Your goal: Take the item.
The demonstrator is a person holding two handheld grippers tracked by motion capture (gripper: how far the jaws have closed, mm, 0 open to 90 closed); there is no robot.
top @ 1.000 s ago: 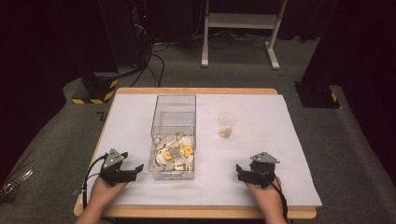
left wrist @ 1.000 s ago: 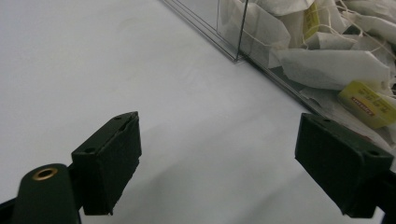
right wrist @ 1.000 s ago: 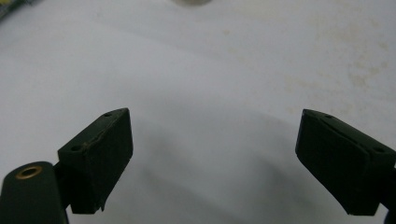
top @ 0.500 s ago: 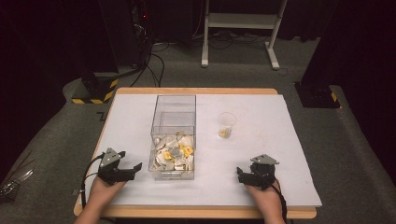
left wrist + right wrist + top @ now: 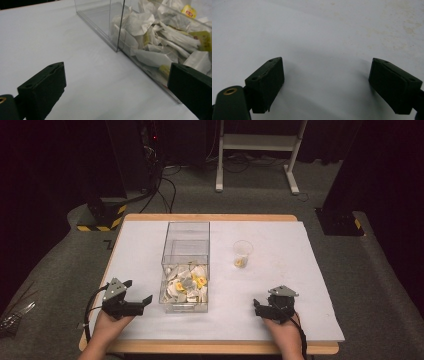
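A clear plastic box [image 5: 185, 232] stands mid-table, divided in two. Its near compartment holds several white and yellow tea bags [image 5: 186, 285], which also show through the wall in the left gripper view [image 5: 160, 37]; the far compartment looks empty. My left gripper [image 5: 138, 291] rests on the table just left of the box's near end, open, with nothing between its jaws [image 5: 117, 87]. My right gripper [image 5: 257, 307] sits near the front right of the table, open over bare white surface [image 5: 329, 80]. A small clear cup [image 5: 242, 252] with something yellow inside stands right of the box.
The white table top [image 5: 280, 270] has a wooden rim and ends close behind both hands. On the dark floor beyond are cables, a white metal stand [image 5: 260, 150] and yellow-black striped bases [image 5: 102, 220].
The left gripper has drifted very slightly to the left. The right gripper has hardly moved, and both stay open.
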